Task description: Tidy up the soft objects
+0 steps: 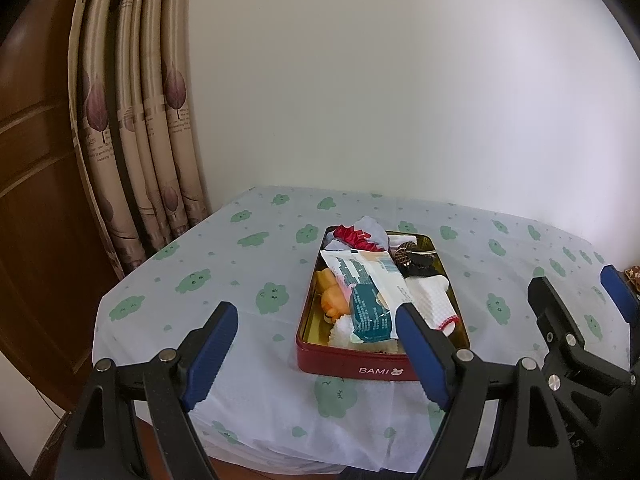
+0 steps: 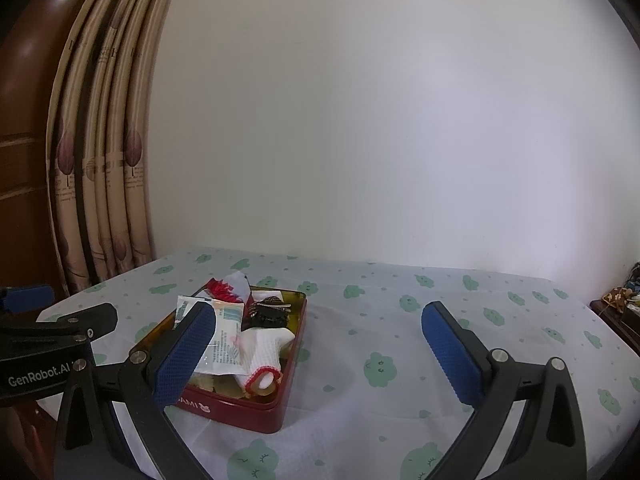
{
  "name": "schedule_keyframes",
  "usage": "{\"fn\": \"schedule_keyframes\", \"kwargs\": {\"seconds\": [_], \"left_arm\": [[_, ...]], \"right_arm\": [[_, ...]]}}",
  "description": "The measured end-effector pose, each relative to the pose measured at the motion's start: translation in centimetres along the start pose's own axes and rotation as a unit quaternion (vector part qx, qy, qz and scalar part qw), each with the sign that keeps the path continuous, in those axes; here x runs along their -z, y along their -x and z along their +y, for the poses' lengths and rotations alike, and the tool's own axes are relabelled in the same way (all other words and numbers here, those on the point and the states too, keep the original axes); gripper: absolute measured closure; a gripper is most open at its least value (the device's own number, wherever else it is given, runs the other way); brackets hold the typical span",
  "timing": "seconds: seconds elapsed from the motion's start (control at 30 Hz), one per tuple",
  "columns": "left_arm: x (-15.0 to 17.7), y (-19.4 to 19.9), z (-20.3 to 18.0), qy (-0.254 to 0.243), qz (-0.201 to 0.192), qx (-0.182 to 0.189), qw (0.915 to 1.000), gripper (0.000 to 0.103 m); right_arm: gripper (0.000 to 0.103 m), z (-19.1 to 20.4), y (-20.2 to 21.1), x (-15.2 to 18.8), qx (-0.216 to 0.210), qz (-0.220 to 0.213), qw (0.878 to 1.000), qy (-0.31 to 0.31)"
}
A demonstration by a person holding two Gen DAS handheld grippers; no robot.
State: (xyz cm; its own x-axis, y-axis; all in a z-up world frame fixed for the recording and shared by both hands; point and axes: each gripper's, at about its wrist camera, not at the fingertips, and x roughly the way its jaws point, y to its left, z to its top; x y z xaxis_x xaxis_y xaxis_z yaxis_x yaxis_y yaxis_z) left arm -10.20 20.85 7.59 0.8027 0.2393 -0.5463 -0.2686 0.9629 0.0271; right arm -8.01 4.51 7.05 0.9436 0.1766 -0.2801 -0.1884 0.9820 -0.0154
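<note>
Left wrist view: the left gripper (image 1: 316, 344) hangs with fingers wide, empty — the red tin (image 1: 356, 366) of soft items at 12 o'clock on the tablecloth (image 1: 240, 264).

Right wrist view: the right gripper (image 2: 320, 354) spread wide, empty — tin at 10 o'clock, white sock (image 2: 266, 354) inside.

Right tool (image 2: 316, 344) open above table (image 2: 440, 320); red tin (image 2: 256, 416) holds white sock (image 2: 264, 350).

The left gripper (image 1: 320, 344) hung with its jaws spread wide, nothing between its blue pads (image 1: 212, 356). Just to its right, the right gripper (image 2: 320, 352) was likewise spread wide and held nothing
</note>
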Motion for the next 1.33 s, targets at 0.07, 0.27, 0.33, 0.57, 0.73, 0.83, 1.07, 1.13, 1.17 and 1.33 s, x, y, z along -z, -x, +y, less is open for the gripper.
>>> {"fn": "schedule_keyframes", "kwargs": {"seconds": [0.07, 0.27, 0.33, 0.57, 0.73, 0.83, 1.07, 1.13, 1.17, 1.33], "left_arm": [[0.0, 0.0, 0.0, 0.000, 0.001, -0.001, 1.0000, 0.020], [0.0, -0.3, 0.0, 0.004, 0.008, 0.003, 1.0000, 0.020], [0.0, -0.3, 0.0, 0.005, 0.009, 0.003, 0.9999, 0.020], [0.1, -0.4, -0.2, -0.002, 0.008, 0.002, 1.0000, 0.020], [0.2, -0.6, -0.4, -0.007, 0.013, 0.009, 0.9998, 0.020], [0.4, -1.0, -0.5, -0.005, 0.017, 0.007, 0.9998, 0.015], [1.2, -2.3, -0.4, 0.003, 0.044, 0.014, 0.9990, 0.014], [1.2, -2.6, -0.1, 0.012, 0.052, 0.017, 0.9984, 0.014], [1.3, -2.7, 0.1, 0.015, 0.056, 0.017, 0.9982, 0.014], [1.2, -2.4, -0.2, 0.002, 0.042, -0.010, 0.9991, 0.014]], "right_arm": [[0.000, 0.0, 0.1, 0.0, 0.000, -0.001, 1.000, -0.001], [0.000, 0.1, 0.0, 0.0, -0.002, 0.002, 1.000, 0.000], [0.000, 0.1, -0.1, 0.0, -0.003, 0.004, 1.000, 0.000], [0.000, 0.1, -0.1, 0.0, -0.003, 0.006, 1.000, 0.000], [0.000, 0.1, -0.1, 0.1, -0.002, 0.007, 1.000, -0.002], [0.000, 0.0, -0.2, 0.2, -0.002, 0.010, 1.000, -0.005], [0.000, -0.8, -0.4, 0.4, 0.004, 0.012, 1.000, -0.008], [0.000, -1.6, -0.7, 0.5, 0.009, 0.019, 1.000, -0.013], [0.000, -2.1, -0.8, 0.6, 0.013, 0.023, 1.000, -0.017], [0.000, -7.0, -3.6, 1.4, 0.054, 0.076, 0.995, -0.032]]}}
